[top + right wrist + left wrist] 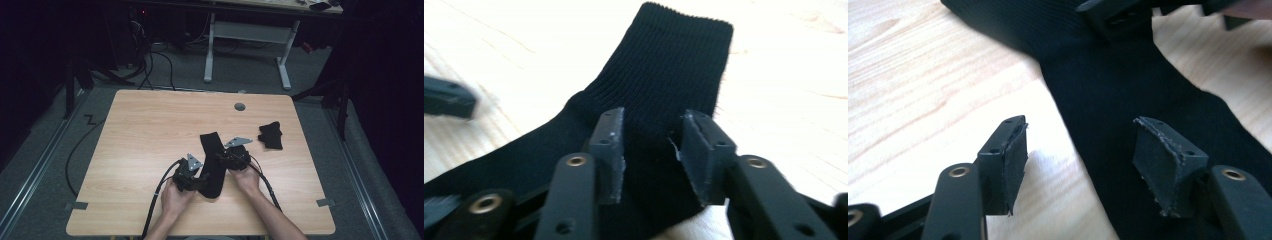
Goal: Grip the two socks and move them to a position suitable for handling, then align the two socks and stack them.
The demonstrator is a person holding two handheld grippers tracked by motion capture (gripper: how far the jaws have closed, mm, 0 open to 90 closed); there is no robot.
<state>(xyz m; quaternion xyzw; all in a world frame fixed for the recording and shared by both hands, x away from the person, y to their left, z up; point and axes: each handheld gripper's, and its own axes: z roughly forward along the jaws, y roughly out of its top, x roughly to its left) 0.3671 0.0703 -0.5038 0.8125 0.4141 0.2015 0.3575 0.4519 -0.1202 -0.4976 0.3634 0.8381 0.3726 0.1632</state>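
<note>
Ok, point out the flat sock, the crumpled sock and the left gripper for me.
flat sock [212, 165], high view, middle of its length.
crumpled sock [270, 135], high view, centre of the bundle.
left gripper [1080, 167], left gripper view, gap between its open jaws.

The long black knitted sock [659, 95] shows a soft, matt cloth with fine ribbing running down its cuff. Under it, the pale wooden table top [150, 125] looks smooth with a light streaky grain and a mild sheen. The left gripper [1083, 165] has matt black plastic jaws with brass-coloured rivets, and its dark rubbery pads [1158, 160] look rough and frayed at the edges. The right gripper [651, 155] carries the same worn, grainy pads. The small crumpled black cloth piece [270, 135] looks dull and soft.
</note>
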